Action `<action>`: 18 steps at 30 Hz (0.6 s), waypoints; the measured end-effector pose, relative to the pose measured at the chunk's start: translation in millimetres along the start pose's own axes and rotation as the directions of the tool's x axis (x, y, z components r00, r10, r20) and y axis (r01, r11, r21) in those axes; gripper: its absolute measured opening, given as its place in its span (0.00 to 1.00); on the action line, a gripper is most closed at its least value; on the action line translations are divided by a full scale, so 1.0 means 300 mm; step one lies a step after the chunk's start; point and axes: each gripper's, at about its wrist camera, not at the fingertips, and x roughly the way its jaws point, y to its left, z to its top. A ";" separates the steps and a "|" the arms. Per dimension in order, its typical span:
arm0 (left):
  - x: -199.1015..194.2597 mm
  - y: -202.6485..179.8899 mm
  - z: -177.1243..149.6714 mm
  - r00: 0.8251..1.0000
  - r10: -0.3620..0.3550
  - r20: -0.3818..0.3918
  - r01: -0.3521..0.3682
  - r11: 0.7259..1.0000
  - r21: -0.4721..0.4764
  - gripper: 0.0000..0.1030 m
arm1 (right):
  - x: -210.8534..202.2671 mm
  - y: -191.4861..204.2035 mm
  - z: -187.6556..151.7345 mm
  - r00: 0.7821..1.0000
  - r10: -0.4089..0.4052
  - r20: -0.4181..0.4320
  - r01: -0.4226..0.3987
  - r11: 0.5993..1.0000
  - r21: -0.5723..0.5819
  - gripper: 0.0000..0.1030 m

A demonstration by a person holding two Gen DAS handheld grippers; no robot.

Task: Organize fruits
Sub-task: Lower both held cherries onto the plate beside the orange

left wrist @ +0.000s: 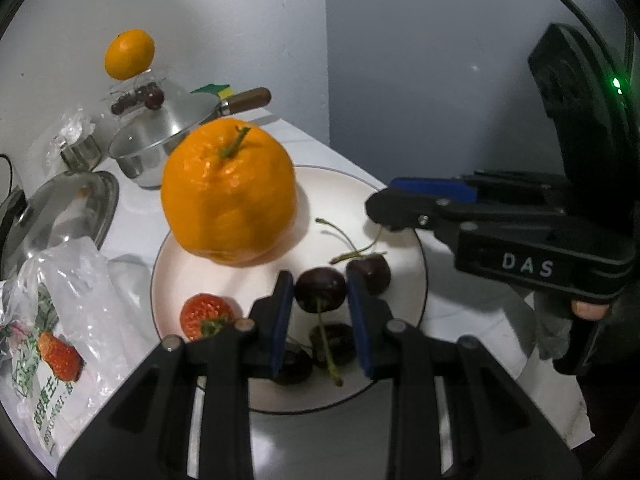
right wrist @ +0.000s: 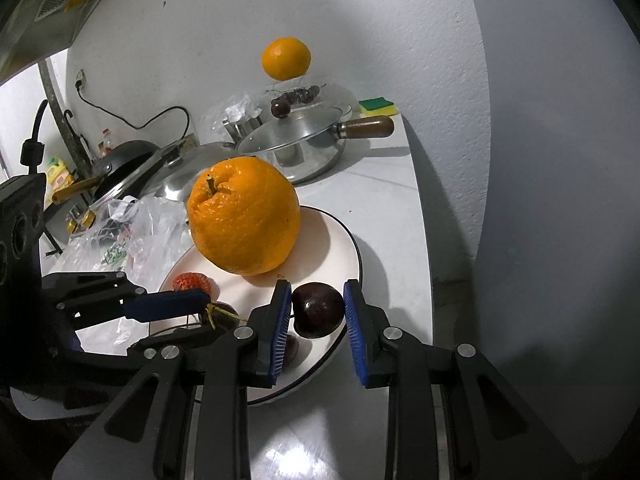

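Observation:
A white dark-rimmed plate carries a large orange, a strawberry and loose dark cherries. My left gripper is shut on a dark cherry just above the plate, its stem hanging down. My right gripper is shut on another dark cherry over the plate's right rim; in the left wrist view that cherry is hidden by the fingers. A second orange rests on a glass stand at the back.
Behind the plate stands a steel pan with a glass lid and wooden handle. A steel lid and a plastic strawberry bag lie left of the plate. A sponge sits by the wall. The counter edge runs close on the right.

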 end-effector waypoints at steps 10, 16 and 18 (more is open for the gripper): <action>0.031 -0.005 -0.005 0.999 -0.029 -0.026 0.029 1.000 0.012 0.28 | 0.016 0.004 -0.002 1.000 0.009 -0.009 -0.009 1.000 -0.006 0.28; 0.039 -0.010 -0.009 0.998 -0.053 -0.041 0.053 0.999 -0.001 0.29 | 0.024 0.021 -0.006 1.000 -0.007 -0.021 0.007 0.999 -0.033 0.28; 0.038 -0.007 -0.009 0.997 -0.058 -0.042 0.058 0.998 -0.006 0.29 | 0.029 0.025 -0.006 1.000 -0.011 -0.025 0.010 0.999 -0.036 0.28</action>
